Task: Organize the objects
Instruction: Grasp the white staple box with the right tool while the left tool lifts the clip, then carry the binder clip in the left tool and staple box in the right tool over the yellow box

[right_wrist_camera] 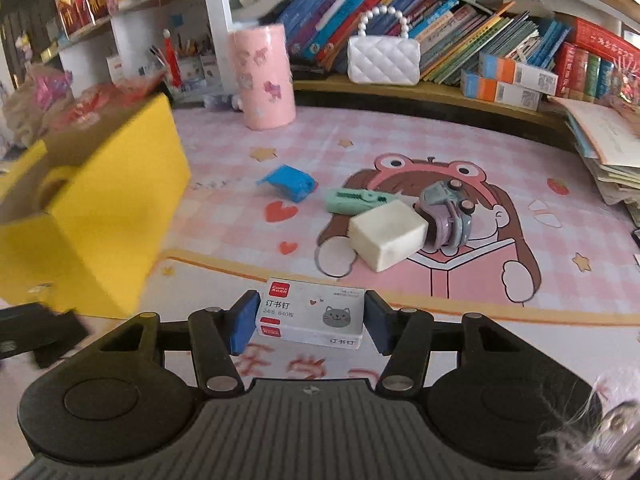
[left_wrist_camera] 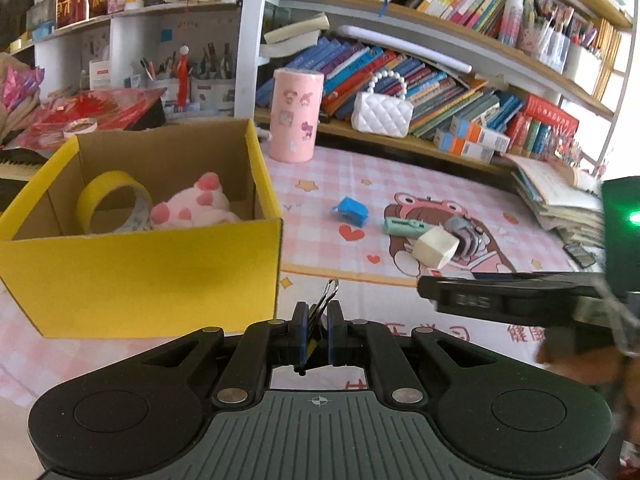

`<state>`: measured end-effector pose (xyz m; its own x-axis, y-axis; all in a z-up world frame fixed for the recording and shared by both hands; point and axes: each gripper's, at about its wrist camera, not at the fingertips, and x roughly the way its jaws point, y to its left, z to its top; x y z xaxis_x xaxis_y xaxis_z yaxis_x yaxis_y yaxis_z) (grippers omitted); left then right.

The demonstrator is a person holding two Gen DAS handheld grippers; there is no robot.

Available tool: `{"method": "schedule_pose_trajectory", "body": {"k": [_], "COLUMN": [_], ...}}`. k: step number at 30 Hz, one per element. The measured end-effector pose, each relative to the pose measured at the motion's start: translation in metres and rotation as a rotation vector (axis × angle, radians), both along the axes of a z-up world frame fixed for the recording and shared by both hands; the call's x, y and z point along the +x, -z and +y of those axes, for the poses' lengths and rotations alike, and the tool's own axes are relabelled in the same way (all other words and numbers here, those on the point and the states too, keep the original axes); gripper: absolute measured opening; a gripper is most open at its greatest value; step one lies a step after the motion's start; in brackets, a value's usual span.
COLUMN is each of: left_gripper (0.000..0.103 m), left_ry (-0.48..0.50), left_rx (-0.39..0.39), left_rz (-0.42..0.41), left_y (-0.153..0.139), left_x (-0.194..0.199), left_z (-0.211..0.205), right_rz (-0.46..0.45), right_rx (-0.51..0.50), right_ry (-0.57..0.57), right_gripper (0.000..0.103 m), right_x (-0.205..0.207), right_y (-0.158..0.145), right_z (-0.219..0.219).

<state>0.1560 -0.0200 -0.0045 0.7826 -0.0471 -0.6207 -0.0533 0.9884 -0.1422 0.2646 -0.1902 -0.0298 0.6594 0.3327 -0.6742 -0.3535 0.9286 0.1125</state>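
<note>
Carry step: left tool [left_wrist_camera: 316,334] clamps binder clip [left_wrist_camera: 322,312]; right tool [right_wrist_camera: 310,322] grips staple box [right_wrist_camera: 310,314]. Next: release both over yellow box [left_wrist_camera: 140,272], 10 o'clock.

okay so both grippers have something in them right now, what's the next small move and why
Probably carry the left hand-held gripper over the yellow box and drop its binder clip inside. The clip is clamped, the box sits open just to its left, and tape and a plush toy already lie inside.
</note>
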Motion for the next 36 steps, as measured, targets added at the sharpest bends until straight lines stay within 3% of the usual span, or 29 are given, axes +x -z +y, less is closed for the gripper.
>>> {"method": "schedule_pose_trajectory", "body": {"k": [9,26,36], "left_gripper": [0.008,0.008,0.008], "left_ry": [0.023,-0.06,-0.063], "left_rx": [-0.028,-0.034,-0.021], "left_rz": [-0.051,-0.071,-0.092], "left_y": [-0.009,-0.016,-0.019], "left_x": [-0.025,-0.116,-0.147], "left_z": [0.033,0.113,0.141], "right_rz": [-0.083,-0.083,-0.097], "right_rx": [-0.025,-0.027,-0.015], "right_ry": [-0.053,-0.171,-0.197], "right_gripper": [0.054,0.054,0.054], "right_x": [-0.059,-0.15,-0.188], "right_y": [-0.032,-0.036,-0.036], "right_z": [0.03,0.116,0.151]}}
